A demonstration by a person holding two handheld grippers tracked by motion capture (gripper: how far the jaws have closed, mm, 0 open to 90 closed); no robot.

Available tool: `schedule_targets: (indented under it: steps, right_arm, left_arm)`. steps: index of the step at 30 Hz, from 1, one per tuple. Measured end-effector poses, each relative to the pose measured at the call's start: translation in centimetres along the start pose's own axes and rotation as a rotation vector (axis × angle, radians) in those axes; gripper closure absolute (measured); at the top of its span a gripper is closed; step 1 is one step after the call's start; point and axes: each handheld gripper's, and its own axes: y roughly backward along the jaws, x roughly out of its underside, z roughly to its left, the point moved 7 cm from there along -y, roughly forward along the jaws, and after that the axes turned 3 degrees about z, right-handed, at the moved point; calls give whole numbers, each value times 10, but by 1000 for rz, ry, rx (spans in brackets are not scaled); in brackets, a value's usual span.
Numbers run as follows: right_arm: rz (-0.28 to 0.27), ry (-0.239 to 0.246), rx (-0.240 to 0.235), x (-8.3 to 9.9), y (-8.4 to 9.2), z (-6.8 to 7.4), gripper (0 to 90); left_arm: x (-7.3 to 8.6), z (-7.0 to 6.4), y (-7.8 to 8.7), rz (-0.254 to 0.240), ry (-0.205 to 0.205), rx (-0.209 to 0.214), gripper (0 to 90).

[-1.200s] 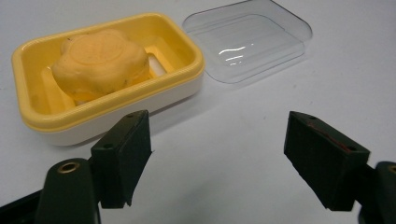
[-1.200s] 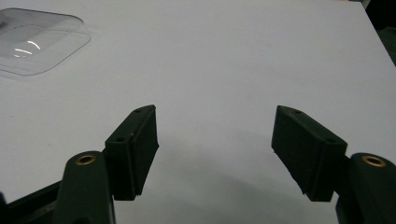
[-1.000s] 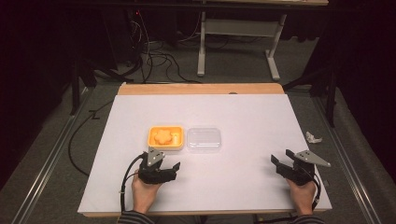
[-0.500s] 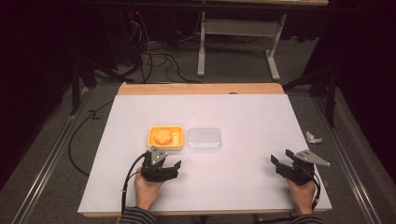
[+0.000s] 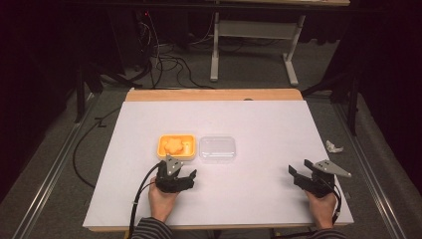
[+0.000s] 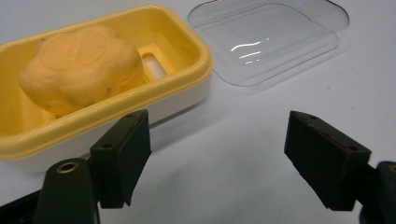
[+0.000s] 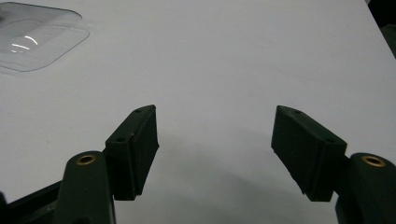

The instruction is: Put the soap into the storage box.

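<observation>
The left gripper (image 6: 217, 161) is sitting just in front of the yellow soap dish (image 6: 184, 100), its jaws spread wide and gripping nothing; one jaw is lying close against the dish's near wall, the other over bare table. Inside the dish a lump of orange soap (image 6: 79, 70) is resting toward one end, with a slotted drain showing beside it. Just beside the dish, on its far side from that jaw, the clear lid (image 6: 268, 39) is lying flat on the white table (image 5: 259, 189), apart from the rim. The right gripper (image 7: 215, 154) is hovering well away from the dish, near the table's right edge, likewise wide open and empty, with the lid at the corner of its view.

The work in hand is probably lidding the dish. To do it well, the left gripper should be steadying the dish by its near wall while the right is taking the lid by one thin edge, squeezing gently so the plastic doesn't flex or skid.
</observation>
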Motion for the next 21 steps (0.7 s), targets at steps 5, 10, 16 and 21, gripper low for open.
schedule_targets:
  steps: [5,10,16,21]
  right_arm:
    - [-1,5,-1,0,0,0,321]
    - [-2,0,1,0,0,0,321]
    - [5,8,-1,0,-1,0,321]
    - [8,8,-4,0,-1,0,322]
  left_arm:
    - [-1,2,-3,-3,22,-7,229]
    - [2,-1,-5,8,-17,-27,225]
    - [3,-2,-5,8,-27,-22,224]
    - [3,-3,-5,8,-31,-22,223]
